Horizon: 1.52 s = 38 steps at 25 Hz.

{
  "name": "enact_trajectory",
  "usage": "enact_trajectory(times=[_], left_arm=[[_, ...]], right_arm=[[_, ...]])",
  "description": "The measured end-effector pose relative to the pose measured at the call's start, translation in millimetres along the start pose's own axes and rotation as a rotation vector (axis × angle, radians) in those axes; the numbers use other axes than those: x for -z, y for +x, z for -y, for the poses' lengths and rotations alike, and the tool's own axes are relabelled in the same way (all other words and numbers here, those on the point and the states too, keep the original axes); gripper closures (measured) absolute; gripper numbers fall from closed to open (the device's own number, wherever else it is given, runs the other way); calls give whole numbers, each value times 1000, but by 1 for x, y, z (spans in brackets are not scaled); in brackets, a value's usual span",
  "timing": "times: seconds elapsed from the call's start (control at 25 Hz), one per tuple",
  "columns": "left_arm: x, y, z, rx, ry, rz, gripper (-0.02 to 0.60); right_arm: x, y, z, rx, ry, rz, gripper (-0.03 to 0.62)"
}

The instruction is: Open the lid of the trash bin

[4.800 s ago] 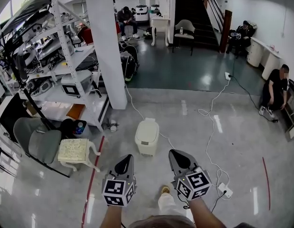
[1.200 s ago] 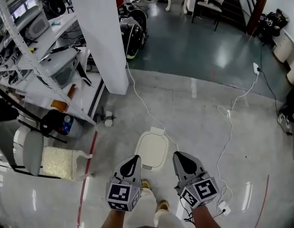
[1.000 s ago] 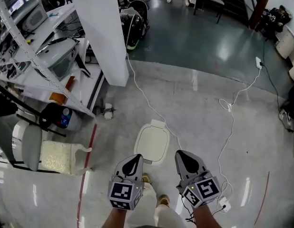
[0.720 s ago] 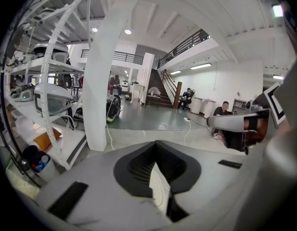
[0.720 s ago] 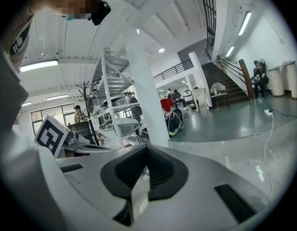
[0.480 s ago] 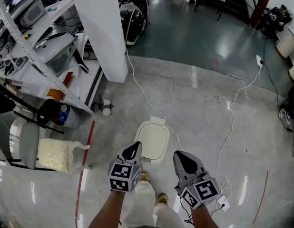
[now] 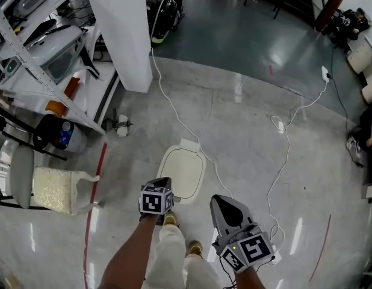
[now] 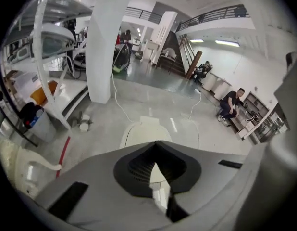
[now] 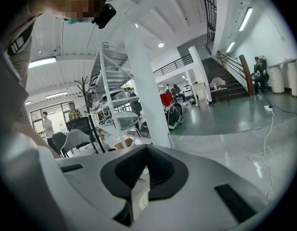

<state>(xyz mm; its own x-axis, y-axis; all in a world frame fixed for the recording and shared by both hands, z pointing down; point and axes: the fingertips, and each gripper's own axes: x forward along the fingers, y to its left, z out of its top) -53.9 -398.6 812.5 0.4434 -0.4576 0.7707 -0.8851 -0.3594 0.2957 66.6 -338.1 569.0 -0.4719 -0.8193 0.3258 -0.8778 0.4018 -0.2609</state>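
Observation:
The cream trash bin [image 7: 181,172] stands on the floor just ahead of my feet, seen from above with its lid down. My left gripper [image 7: 161,185] is tipped steeply down, its marker cube facing up, and hangs over the bin's near edge; whether it touches is hidden. In the left gripper view the lid [image 8: 142,131] lies straight beyond the left gripper [image 8: 156,143], whose jaws are shut and hold nothing. My right gripper [image 7: 221,202] is held to the bin's right, apart from it, shut and empty. The right gripper view looks out level across the room, past the right gripper [image 9: 146,148].
A white cable [image 7: 280,138] snakes over the floor right of the bin, and another runs from the bin's back towards the white pillar [image 7: 117,29]. Metal shelving [image 7: 41,47] and a cushioned chair [image 7: 50,188] stand at the left. A red floor line [image 7: 92,205] runs beside them.
My left gripper has gone forward and tipped down over the bin's near edge. The bin sits closer under me. The right gripper has stayed much the same.

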Motion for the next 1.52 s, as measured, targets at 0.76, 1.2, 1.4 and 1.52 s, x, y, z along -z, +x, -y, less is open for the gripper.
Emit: enact_trajectory(times=[0.76, 1.2, 1.4, 1.52], left_arm=[[160, 89, -20, -30, -75, -337, 584], [164, 96, -24, -29, -54, -325, 583], [167, 97, -22, -24, -59, -300, 580], [167, 97, -22, -21, -49, -299, 580]], right_arm=[[63, 3, 23, 25, 30, -67, 560], [78, 7, 22, 27, 47, -84, 560], [87, 6, 18, 21, 58, -100, 560], [90, 6, 14, 21, 62, -104, 560]])
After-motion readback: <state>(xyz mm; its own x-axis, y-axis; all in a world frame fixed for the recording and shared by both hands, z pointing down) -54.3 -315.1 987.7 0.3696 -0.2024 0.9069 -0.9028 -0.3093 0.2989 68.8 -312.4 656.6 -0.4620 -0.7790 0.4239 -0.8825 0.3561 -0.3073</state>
